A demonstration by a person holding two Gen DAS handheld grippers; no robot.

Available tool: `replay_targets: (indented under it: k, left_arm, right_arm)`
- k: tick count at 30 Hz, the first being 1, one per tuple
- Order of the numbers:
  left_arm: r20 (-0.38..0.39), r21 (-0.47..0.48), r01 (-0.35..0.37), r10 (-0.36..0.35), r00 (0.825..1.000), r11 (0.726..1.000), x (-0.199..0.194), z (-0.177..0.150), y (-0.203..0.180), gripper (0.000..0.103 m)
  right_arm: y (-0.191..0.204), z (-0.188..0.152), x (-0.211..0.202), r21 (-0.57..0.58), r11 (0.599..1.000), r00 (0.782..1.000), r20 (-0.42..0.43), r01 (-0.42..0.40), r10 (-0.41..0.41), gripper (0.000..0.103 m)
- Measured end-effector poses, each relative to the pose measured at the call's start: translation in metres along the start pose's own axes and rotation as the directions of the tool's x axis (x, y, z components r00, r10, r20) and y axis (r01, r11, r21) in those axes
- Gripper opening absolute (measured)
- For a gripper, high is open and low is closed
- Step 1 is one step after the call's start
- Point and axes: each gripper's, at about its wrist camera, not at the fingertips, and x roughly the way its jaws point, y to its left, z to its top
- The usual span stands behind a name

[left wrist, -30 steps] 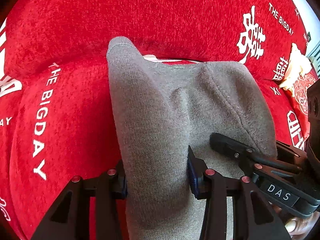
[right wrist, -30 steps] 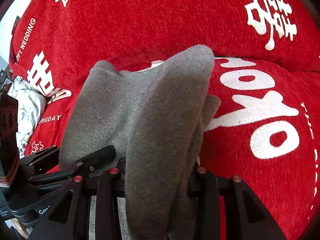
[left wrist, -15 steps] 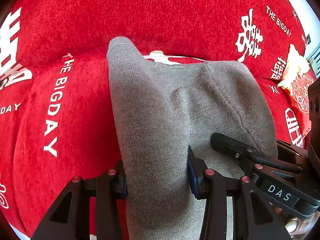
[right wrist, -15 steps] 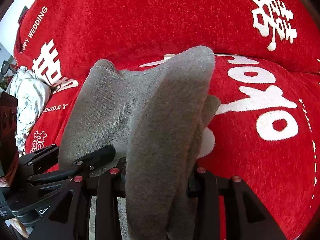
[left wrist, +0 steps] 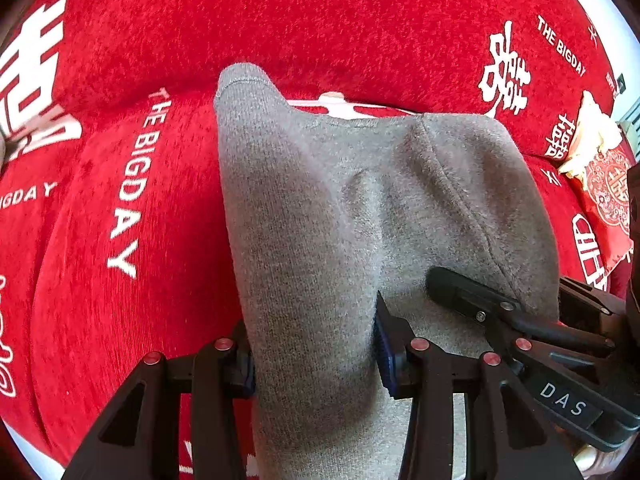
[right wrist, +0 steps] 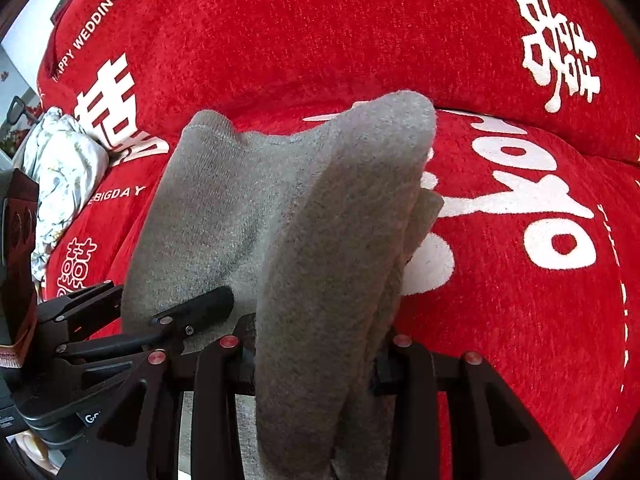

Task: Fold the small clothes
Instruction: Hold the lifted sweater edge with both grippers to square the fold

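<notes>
My left gripper (left wrist: 314, 354) and right gripper (right wrist: 316, 360) each clench a bunched edge of the grey knit garment (left wrist: 360, 208), held above the red sofa cover (left wrist: 120, 280). The cloth hides my fingertips, and its lower part is cut off.

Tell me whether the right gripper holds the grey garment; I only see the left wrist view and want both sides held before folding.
Observer: Yes, the right gripper is shut on the grey garment, fabric bunched in its grip.
Operator: One layer or more?
Observer: More: a second layer edge peeks out right of the front fold.
Operator: What lies right of it?
Observer: The red cover with large white lettering.
</notes>
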Motion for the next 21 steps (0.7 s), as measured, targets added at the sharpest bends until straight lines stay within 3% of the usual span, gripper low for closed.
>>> replay_targets:
  k: [21]
  left_arm:
    - [0.016, 0.012, -0.005, 0.005, 1.000, 1.000, -0.014, -0.018, 0.006, 0.044]
  right_arm:
    - [0.014, -0.018, -0.008, 0.000, 1.000, 1.000, 0.011, -0.006, 0.006, 0.039]
